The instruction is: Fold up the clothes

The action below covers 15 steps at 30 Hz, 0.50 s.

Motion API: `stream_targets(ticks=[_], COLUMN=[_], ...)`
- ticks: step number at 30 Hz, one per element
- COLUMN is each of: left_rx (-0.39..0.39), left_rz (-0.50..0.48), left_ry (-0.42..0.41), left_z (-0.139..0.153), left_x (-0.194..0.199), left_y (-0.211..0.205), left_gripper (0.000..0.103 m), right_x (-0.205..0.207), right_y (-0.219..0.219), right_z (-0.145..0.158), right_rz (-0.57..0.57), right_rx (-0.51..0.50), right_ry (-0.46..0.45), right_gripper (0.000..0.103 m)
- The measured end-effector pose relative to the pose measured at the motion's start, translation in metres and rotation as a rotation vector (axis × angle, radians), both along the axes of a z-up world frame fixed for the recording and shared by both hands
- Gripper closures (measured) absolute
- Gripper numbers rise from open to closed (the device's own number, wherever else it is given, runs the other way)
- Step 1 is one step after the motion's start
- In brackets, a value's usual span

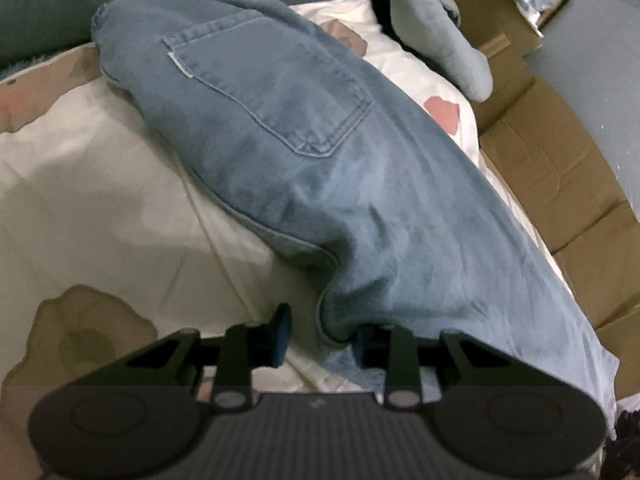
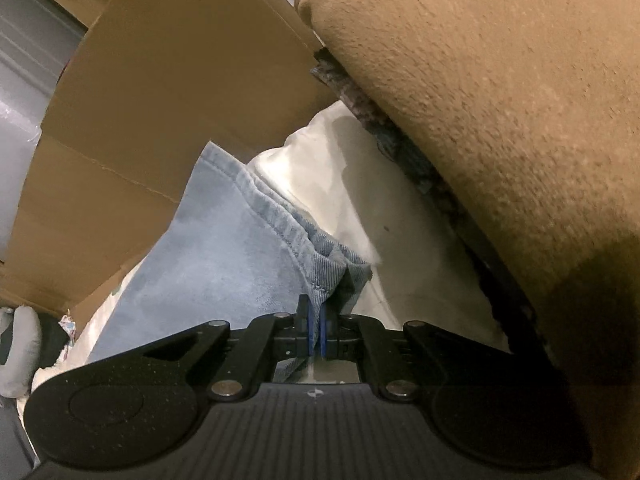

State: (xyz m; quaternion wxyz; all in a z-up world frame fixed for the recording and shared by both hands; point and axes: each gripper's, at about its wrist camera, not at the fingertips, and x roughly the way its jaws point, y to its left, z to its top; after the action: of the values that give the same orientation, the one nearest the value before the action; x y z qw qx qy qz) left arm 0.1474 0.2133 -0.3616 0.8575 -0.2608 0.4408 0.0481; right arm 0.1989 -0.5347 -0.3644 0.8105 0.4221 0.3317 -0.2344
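Observation:
A pair of light blue jeans (image 1: 304,128) lies back pocket up, stretched from the far left to the near right across a cream bedsheet (image 1: 100,200). My left gripper (image 1: 322,340) is at the jeans' near folded edge. Its jaws stand apart with that edge between them: the right pad touches the denim and the left pad (image 1: 282,338) is clear of it. In the right wrist view, my right gripper (image 2: 316,326) is shut on the hem corner of the jeans (image 2: 240,256), a sliver of denim showing between the blue pads.
Flattened cardboard boxes (image 1: 560,184) line the bed's right side, with a grey plush toy (image 1: 440,32) lying at the far end. In the right wrist view, a cardboard flap (image 2: 160,100) rises on the left and a brown fuzzy cushion (image 2: 500,100) looms over the sheet (image 2: 360,200) on the right.

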Motion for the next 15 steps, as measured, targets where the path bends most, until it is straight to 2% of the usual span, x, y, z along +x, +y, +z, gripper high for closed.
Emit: stream_targets(ticks=[4,10,13,15], left_rx=[0.014,0.003,0.016,0.024], left_rz=[-0.006,-0.009,-0.024,-0.035], left_ry=[-0.011,-0.014,-0.015,-0.016], left_z=[0.002,-0.002,-0.003,-0.003], left_x=[-0.001,-0.003,-0.003,-0.003], left_y=[-0.003,-0.001,-0.002,-0.004], left_gripper=[0.070,0.072,0.072,0.072], right_x=[0.002,0.011,0.007,0.006], right_y=[0.002,0.001,0.002,0.004], right_z=[0.008,-0.005,-0.008,-0.006], right_rz=[-0.012,-0.006,0.006,0.010], right_rx=[-0.005,-0.002,-0.012,-0.010], right_ry=[-0.024,0.014,0.030,0.025], right_gripper=[0.102,0.100,0.096,0.088])
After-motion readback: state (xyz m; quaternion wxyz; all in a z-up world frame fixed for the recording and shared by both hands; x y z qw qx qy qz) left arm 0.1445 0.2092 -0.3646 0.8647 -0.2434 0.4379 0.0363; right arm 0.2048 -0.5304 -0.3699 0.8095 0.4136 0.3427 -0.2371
